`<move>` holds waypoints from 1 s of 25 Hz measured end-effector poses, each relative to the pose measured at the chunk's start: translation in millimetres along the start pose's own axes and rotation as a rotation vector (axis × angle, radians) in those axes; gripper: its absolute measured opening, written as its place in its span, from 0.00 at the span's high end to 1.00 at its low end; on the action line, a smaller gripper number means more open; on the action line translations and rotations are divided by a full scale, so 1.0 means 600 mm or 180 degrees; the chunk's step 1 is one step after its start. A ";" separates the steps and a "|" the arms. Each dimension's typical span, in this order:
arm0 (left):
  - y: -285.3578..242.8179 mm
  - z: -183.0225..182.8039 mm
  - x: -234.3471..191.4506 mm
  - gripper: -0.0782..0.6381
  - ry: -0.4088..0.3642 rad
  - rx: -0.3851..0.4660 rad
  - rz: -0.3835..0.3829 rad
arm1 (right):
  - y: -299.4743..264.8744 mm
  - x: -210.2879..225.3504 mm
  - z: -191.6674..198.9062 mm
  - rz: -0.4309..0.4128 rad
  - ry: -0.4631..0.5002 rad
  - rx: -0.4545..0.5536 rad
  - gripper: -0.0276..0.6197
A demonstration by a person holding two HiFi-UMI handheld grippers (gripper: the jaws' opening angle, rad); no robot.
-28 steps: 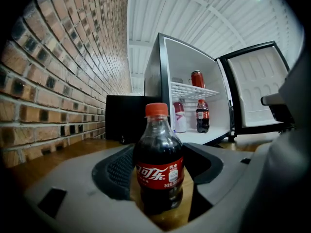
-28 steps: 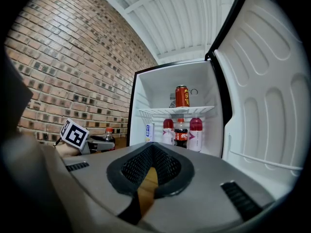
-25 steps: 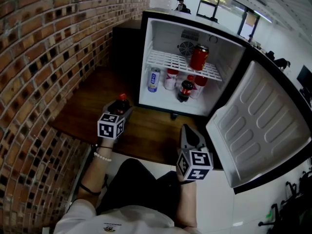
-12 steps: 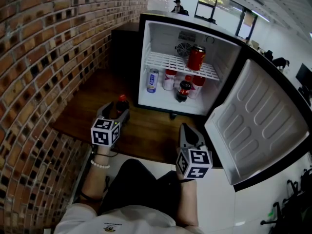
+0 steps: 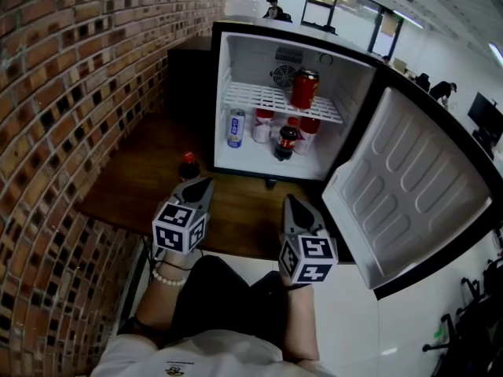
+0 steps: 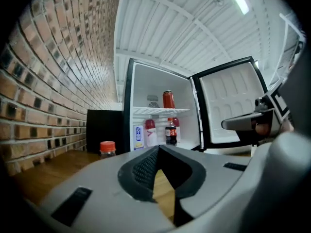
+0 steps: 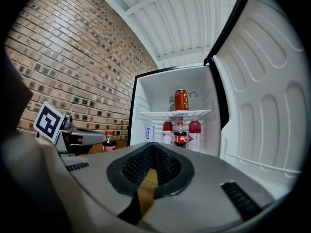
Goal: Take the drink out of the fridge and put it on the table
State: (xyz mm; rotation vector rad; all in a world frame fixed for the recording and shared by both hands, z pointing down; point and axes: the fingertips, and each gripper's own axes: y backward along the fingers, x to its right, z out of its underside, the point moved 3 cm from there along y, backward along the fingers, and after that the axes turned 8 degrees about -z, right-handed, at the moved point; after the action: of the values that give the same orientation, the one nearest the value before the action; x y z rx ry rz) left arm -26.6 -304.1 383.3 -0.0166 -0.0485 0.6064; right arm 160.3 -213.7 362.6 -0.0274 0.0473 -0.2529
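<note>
1. Wood of the tabletop (image 5: 236,210) lies bare in a strip between the fridge (image 5: 236,61) and the near edge, and both grippers hang level over that strip, side by side and apart from each other
2. The red-capped cola bottle (image 5: 189,166) stands upright on the tabletop outside the fridge, just off its lower left front corner, with bare wood all round it
3. The left gripper (image 5: 204,185) sits on the near side of the bottle without touching it; its fingers have just been closing and now meet tip to tip with nothing between them, and in the left gripper view the bottle shows off to their left
4. The right gripper (image 5: 292,203) has its fingers pressed together too, holding nothing, and points at the open fridge
5. The door (image 5: 409,187) is swung wide to the right, its free corner reaching out past the tabletop's near edge, and its hinge side comes close to the right gripper
6. The brick wall (image 5: 71,77) bounds the tabletop on the left, well apart from the bottle
7. Inside the fridge a red can (image 5: 304,89) stands on the wire shelf (image 5: 259,96), near its front edge, with more drinks on the floor below
</note>
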 end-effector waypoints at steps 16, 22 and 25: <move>-0.052 -0.033 0.146 0.89 0.0186 0.0079 0.0607 | 0.004 0.022 0.002 0.0144 0.0060 -0.0098 0.94; -0.052 -0.035 0.142 0.89 0.0192 0.0090 0.0599 | 0.001 0.021 0.000 0.0133 0.0075 -0.0083 0.94; -0.051 -0.034 0.139 0.89 0.0201 0.0095 0.0590 | 0.001 0.017 -0.001 0.0119 0.0083 -0.0086 0.94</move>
State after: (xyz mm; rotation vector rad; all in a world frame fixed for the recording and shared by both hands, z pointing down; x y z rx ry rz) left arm 60.2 -281.8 367.1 -0.0114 0.0237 0.7915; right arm 170.4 -215.8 361.6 -0.0502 0.0772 -0.2151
